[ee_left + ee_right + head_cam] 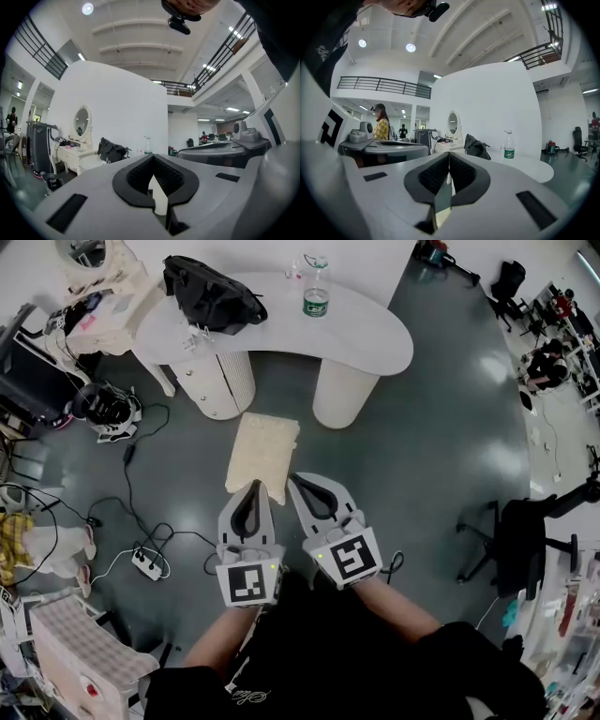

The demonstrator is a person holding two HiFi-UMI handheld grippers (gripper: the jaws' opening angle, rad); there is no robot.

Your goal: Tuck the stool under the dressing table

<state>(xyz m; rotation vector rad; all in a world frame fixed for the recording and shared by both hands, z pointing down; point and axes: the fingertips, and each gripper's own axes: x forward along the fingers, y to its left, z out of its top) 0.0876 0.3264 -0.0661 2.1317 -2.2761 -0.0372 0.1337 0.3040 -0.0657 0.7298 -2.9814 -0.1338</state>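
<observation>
The stool, with a cream fuzzy seat, stands on the grey floor just in front of the white dressing table. It sits between the table's two round pedestals, outside the tabletop's edge. My left gripper and right gripper are side by side, both shut and empty, their tips at the stool's near edge. In the left gripper view the left gripper has its jaws closed, tips together. The right gripper shows the same, with the table beyond.
A black bag and a water bottle rest on the tabletop. Cables and a power strip lie on the floor to the left. A black office chair stands at the right. A white vanity with a mirror is at far left.
</observation>
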